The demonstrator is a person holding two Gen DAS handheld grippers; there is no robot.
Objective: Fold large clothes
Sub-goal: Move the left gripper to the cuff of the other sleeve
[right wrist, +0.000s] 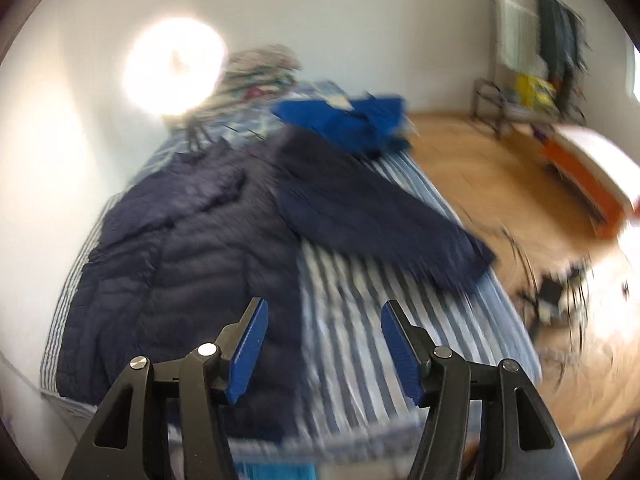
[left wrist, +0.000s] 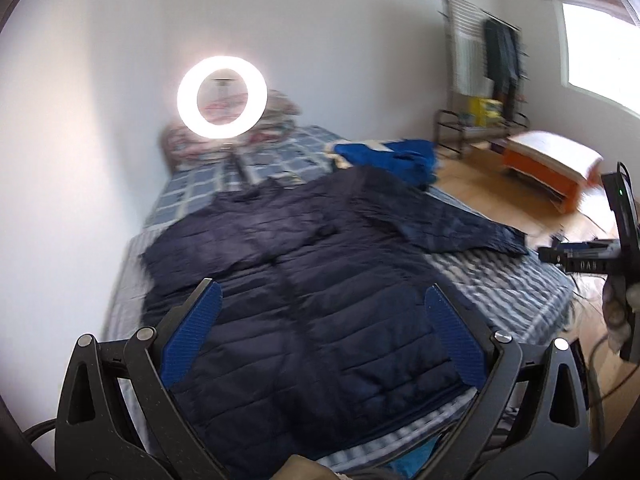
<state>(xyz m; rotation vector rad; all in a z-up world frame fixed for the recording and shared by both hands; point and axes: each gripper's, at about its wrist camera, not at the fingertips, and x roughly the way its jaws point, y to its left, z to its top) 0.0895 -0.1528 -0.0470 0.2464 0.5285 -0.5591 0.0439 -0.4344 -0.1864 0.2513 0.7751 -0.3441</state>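
Both jaws stand spread with nothing between them: the left gripper [left wrist: 322, 334] hangs over the jacket's [left wrist: 304, 280] hem at the bed's [left wrist: 500, 280] near edge, the right gripper [right wrist: 324, 350] over bare striped sheet beside it. Lying flat and face up along the bed's left side, the jacket has one sleeve [right wrist: 380, 216] stretched toward the right edge; I would pinch that cuff and carry it low across the chest. A blue garment [right wrist: 352, 120] crowds the far right corner, so fold toward the near edge.
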